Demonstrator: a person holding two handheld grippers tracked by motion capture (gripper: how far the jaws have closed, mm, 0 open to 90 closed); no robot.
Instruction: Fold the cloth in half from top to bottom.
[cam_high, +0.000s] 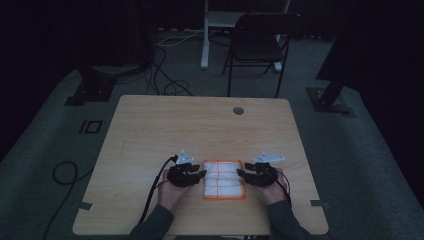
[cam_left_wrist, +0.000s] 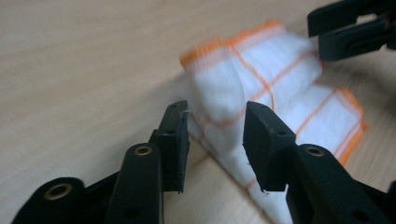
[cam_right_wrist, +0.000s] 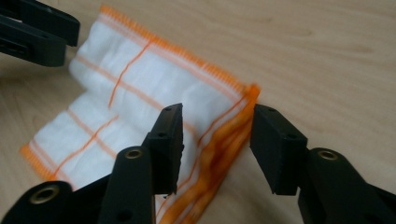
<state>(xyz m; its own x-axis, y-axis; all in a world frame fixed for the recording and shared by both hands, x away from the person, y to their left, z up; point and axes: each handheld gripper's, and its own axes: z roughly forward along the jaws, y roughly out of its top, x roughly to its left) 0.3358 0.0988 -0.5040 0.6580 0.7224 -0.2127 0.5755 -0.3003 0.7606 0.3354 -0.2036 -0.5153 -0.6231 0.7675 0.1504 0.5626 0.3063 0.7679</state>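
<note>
Black jaws of the left gripper (cam_left_wrist: 212, 140) stand apart w/ the cloth's left edge between them, pads not pressing, so nothing gripped. Right gripper (cam_right_wrist: 215, 144) same: jaws parted around the orange-hemmed right edge, no squeeze. Both sit level w/ the tabletop, one per side, prob. because each has a fold edge to handle. The cloth (cam_high: 224, 179), white w/ orange grid & border, lies folded into a neat rectangle on the wooden table (cam_high: 150, 130), near the person's edge, btwn the two hands. Layers stack flush, so the fold looks done and the open jaws read as a let-go. Farther out: a dark folding chair (cam_high: 260, 45) behind the table, cables on grey floor.
</note>
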